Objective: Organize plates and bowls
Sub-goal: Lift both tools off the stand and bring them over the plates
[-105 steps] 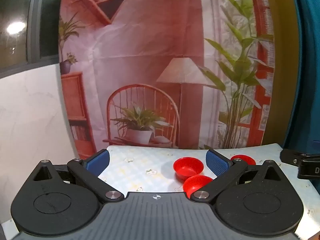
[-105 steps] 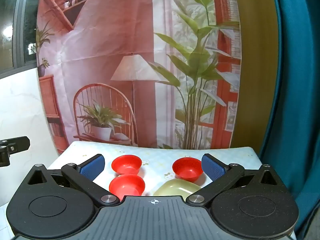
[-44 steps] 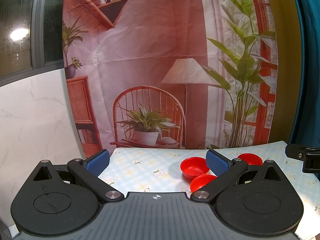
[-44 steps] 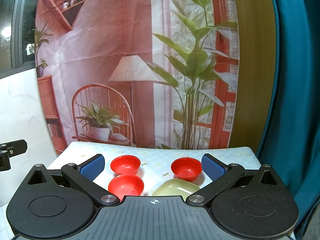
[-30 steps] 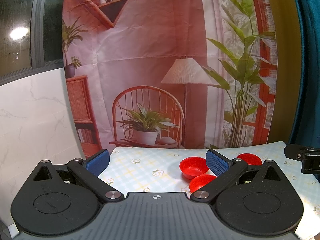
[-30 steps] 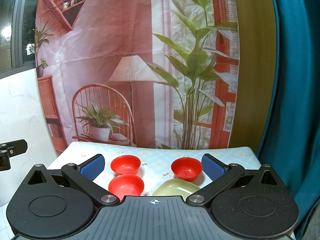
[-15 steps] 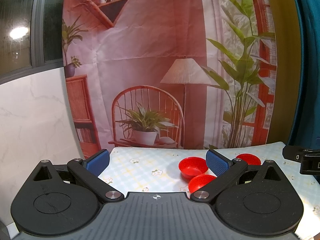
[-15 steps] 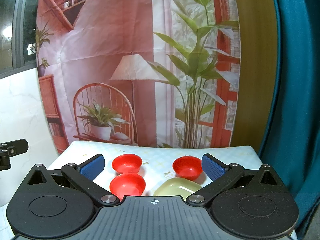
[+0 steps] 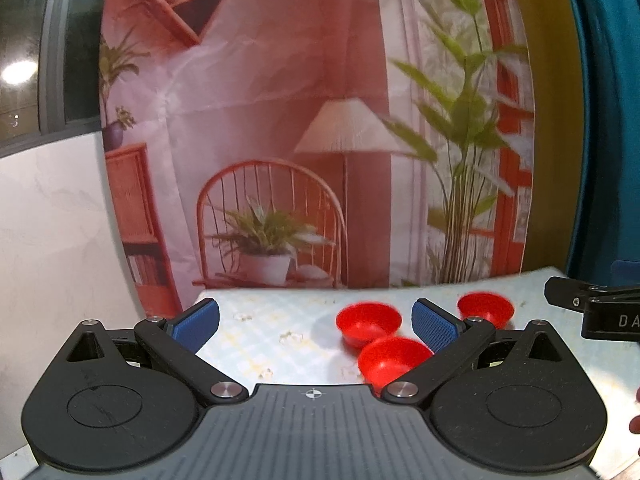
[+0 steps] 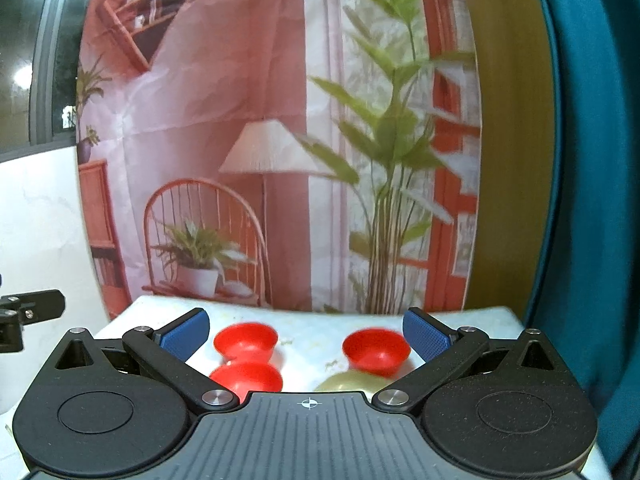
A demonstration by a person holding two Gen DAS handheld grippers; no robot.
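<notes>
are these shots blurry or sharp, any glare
Left wrist view: the red bowls and backdrop are motion-smeared while the tool itself is sharp; a lamp glare sits in the window. Right wrist view: same smear on the bowls, with fisheye bending at the edges.

Both tongs: black linkage arms, silver pivot screws, blue ribbed pads [image 9: 434, 322] (crosshair mark, possibly printed).

A floral-patterned table [image 10: 312, 334] carries three red bowls [image 10: 376, 350] and a pale green dish [image 10: 352, 382]
</notes>
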